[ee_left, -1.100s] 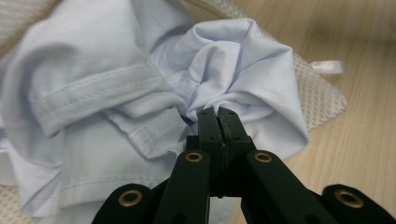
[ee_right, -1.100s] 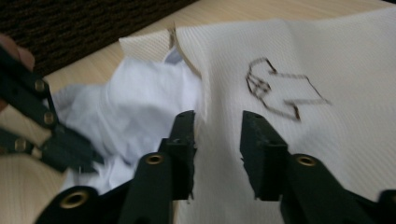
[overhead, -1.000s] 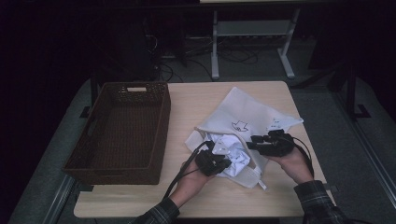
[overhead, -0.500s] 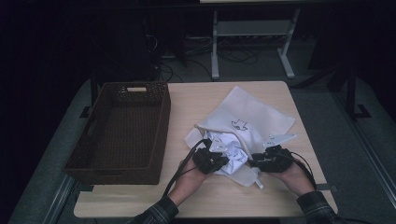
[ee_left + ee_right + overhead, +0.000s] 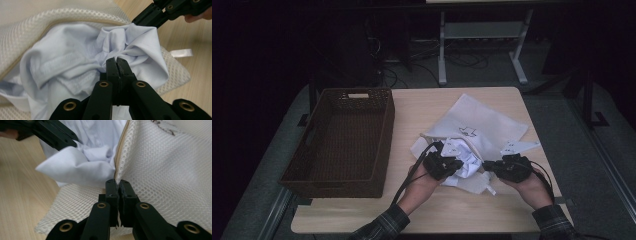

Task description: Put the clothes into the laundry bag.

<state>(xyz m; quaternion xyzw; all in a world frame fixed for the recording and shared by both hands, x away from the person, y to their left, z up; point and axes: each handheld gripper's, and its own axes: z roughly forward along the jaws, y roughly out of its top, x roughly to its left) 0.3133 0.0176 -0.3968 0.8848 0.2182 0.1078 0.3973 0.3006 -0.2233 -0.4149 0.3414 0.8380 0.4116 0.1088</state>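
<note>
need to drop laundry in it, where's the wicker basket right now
In the high view the wicker basket sits on the table's left half, left of the mesh bag and both grippers.

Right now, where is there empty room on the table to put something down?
Bare wood runs along the near table edge between the sleeves, and behind the mesh bag toward the far edge. The wicker basket looks empty. The bag, white garment and both grippers crowd the middle.

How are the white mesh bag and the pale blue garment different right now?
The mesh laundry bag is cream netting with open holes; the pale blue garment is smooth, close-woven cloth. The bag lies mostly spread; the garment is bunched at its opening. The right gripper pinches the bag's edge, the left gripper the garment. Both are soft fabric.
</note>
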